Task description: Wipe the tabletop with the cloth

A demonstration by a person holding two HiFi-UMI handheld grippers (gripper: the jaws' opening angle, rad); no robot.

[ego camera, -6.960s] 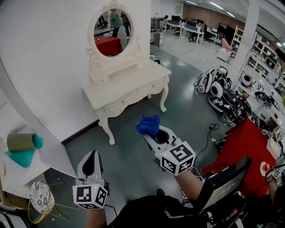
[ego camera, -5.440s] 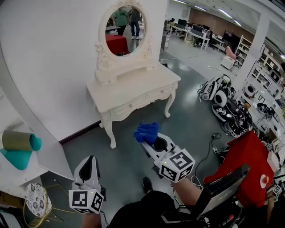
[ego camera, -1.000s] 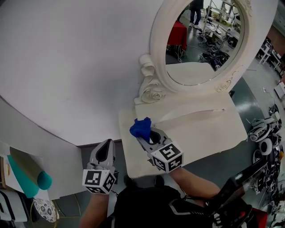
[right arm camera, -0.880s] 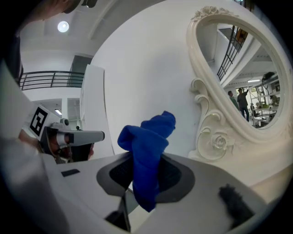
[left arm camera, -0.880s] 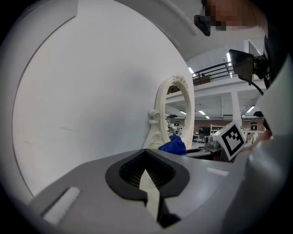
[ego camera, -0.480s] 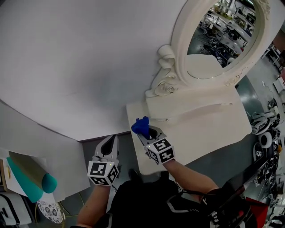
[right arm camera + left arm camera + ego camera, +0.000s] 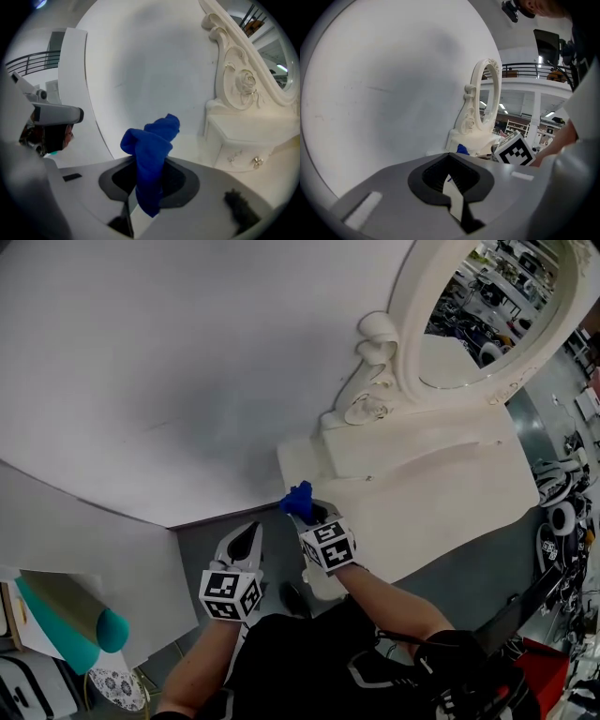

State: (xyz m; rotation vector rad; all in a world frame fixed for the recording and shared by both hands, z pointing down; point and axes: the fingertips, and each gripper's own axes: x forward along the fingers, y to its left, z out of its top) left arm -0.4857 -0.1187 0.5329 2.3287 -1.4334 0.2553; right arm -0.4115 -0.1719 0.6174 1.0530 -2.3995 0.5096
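Pinching cloth in right tongs at frame centre, over bench corner; holding left tongs pressed together, lower left.

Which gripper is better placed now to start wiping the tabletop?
The right gripper: its jaws are shut on the blue cloth, at the left end of the white tabletop. The left gripper is shut and empty, held off its edge.

the left gripper is held low at the person's left side, its jaws together with nothing between them. the right gripper reaches further forward at the end of a bare forearm, its jaws clamped on a bunched blue cloth.
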